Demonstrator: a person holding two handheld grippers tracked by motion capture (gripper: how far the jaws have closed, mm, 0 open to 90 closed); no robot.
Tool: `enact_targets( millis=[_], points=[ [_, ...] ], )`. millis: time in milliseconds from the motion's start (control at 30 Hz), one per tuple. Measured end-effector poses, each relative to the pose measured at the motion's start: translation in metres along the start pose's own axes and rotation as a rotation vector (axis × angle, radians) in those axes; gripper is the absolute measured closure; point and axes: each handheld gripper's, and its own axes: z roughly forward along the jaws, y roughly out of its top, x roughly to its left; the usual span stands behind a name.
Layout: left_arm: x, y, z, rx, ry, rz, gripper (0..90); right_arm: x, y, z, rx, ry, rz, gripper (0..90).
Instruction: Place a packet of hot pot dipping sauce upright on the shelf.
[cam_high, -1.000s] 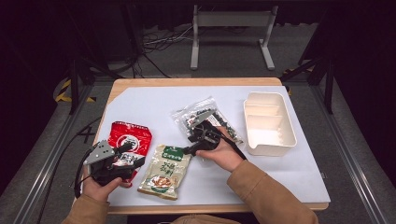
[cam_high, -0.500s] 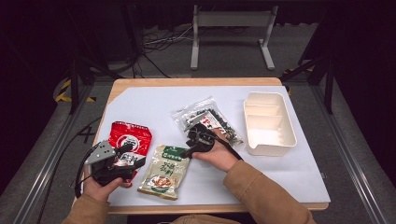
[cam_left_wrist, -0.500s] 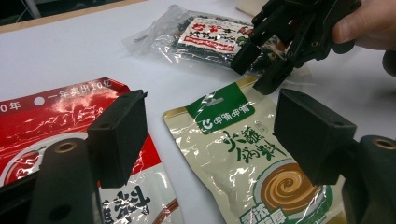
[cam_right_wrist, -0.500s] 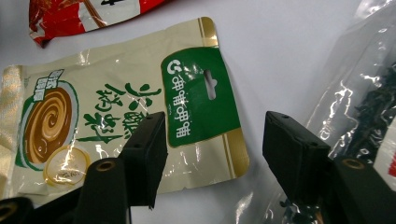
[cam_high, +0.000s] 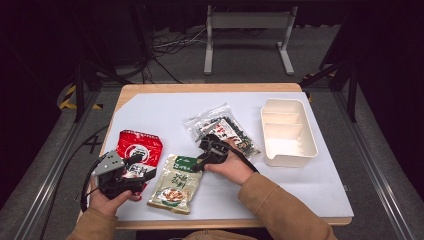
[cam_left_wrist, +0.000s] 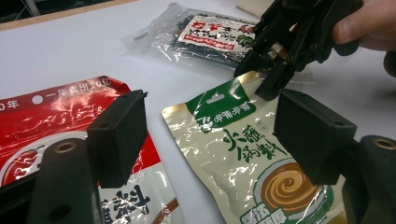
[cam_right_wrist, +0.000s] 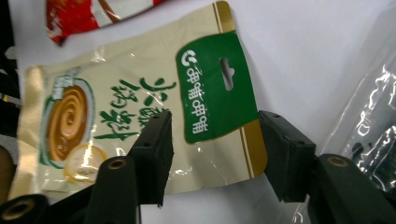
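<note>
The red pouch (cam_left_wrist: 60, 121) is cut off at the left gripper view's left edge. The cream pouch (cam_right_wrist: 140, 102) has its corner hidden behind the right gripper's jaw.

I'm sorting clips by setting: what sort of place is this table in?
Most likely a lab or studio rigged for recording, not a kitchen. A white-topped table stands on grey carpet in a dark room, with loose cables and a metal stand behind it, and rails along the floor.

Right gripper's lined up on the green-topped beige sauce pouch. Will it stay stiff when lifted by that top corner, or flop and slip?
The beige pouch lies flat and thin, so it will likely droop from the right gripper. Its glossy film may slip; the flat sealed top should give better purchase.
</note>
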Motion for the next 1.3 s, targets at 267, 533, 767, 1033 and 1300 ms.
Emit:
enact_targets(
  millis=[267,533,767,1033,1300],
  points=[
    [-0.002,0.000,0.000,0.004,0.001,0.001,26.2,0.009,0.001,-0.012,-0.051,0.117,0.015,57.5],
    [-0.001,0.000,0.001,0.004,0.001,0.004,26.1,0.016,0.004,0.001,0.011,0.172,-0.004,57.8],
    [-0.001,0.000,0.001,0.003,-0.001,0.008,25.6,0.014,0.004,0.015,0.062,0.106,-0.046,74.3],
    [-0.003,-0.001,0.004,0.000,-0.003,0.036,31.1,0.019,0.005,0.007,0.042,0.071,-0.075,89.0],
    [0.002,-0.001,0.004,0.005,0.030,0.022,33.6,0.031,0.011,-0.015,-0.019,0.087,-0.121,89.6]
  ],
)
